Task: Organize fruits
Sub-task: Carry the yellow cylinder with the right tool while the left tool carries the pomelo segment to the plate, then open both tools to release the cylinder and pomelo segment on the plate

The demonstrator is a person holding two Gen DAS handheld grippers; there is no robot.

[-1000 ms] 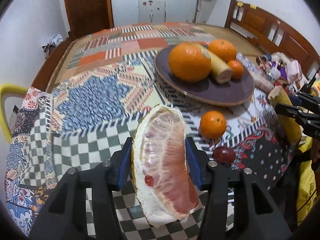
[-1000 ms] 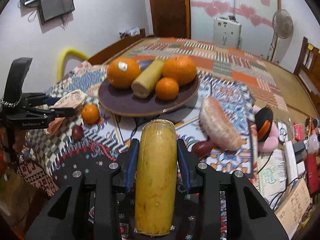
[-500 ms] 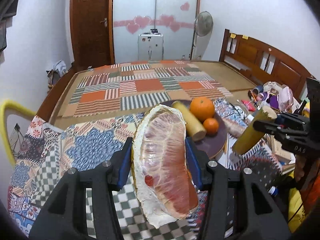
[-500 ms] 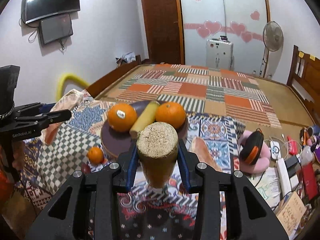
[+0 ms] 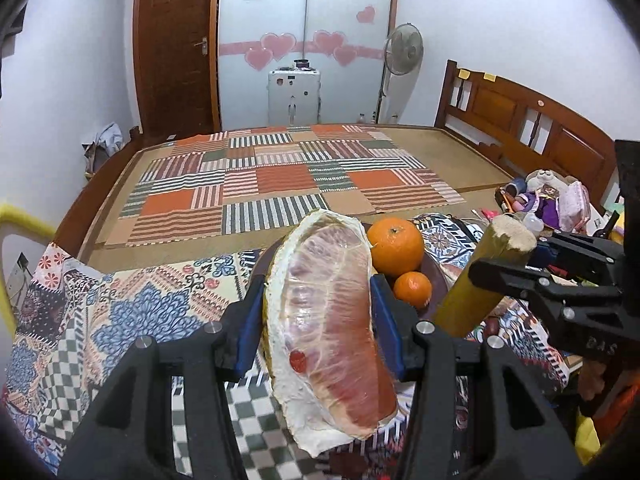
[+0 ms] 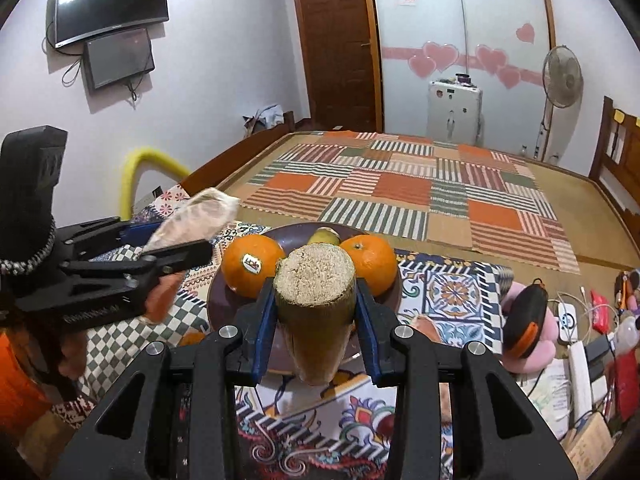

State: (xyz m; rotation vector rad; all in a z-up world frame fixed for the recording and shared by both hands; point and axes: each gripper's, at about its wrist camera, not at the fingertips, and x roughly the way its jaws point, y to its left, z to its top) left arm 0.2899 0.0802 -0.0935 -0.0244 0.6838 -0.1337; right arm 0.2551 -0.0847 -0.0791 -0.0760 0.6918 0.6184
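Note:
My left gripper (image 5: 318, 320) is shut on a peeled pink pomelo wedge (image 5: 328, 320) and holds it in the air before the dark round plate (image 5: 434, 280). My right gripper (image 6: 316, 312) is shut on a yellow-green sugarcane piece (image 6: 316, 304), cut end towards the camera, above the plate's (image 6: 220, 312) near side. The plate holds two large oranges (image 6: 252, 264) (image 6: 370, 264), a second cane piece (image 6: 324, 236) and a small orange (image 5: 412, 288). Each gripper shows in the other's view: the right (image 5: 516, 268), the left (image 6: 176, 256).
A patterned cloth (image 6: 452, 296) covers the table. A pomelo wedge (image 6: 426, 324) and dark red fruits (image 6: 386, 426) lie near the plate. Orange-black earmuffs (image 6: 524, 328), cables and clutter lie at the right. A wooden bed with patchwork mat (image 5: 280, 184) stands behind.
Both grippers have risen and tilted up with their fruit, so the views now show more of the room and less of the table. The grips are unchanged.

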